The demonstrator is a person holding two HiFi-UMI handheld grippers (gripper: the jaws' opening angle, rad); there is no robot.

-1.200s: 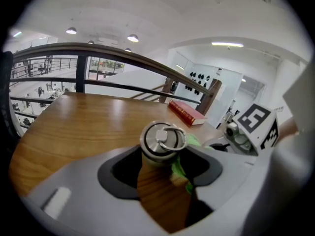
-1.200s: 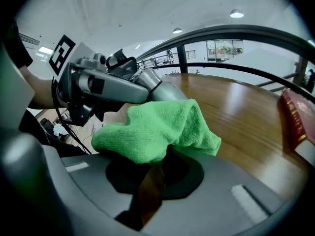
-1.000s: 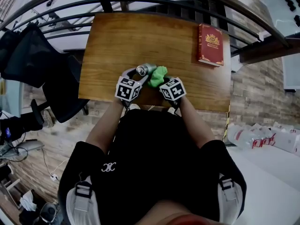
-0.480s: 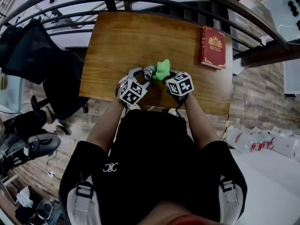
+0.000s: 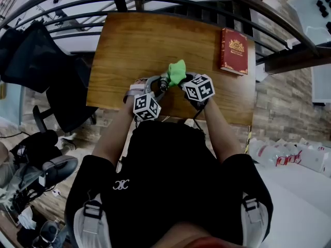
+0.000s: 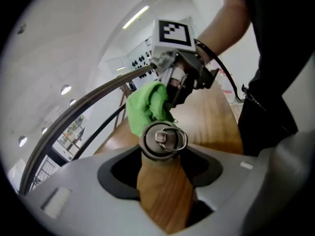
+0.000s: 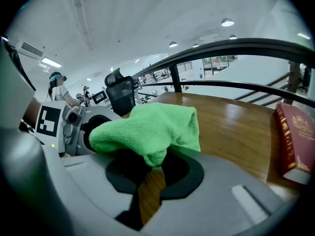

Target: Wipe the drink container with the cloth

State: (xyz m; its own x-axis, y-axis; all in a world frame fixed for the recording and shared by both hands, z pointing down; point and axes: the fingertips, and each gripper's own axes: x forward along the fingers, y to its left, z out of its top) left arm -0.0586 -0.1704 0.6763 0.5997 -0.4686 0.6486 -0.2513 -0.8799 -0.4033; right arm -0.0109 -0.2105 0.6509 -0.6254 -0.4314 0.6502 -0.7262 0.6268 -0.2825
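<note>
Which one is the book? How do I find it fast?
Look at the wooden table. Go to its far right corner: the book lies flat there, all alone. It is dark red with a gold crest, unlike the green cloth and the metal bottle held near the front edge.

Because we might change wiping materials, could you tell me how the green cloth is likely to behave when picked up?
Probably floppy: the green cloth bunches and droops in folds over the right claw. Likely light, since one small pinch carries it. Its fuzzy weave looks grippy, not slippery, so it should drag on the drink container.
</note>
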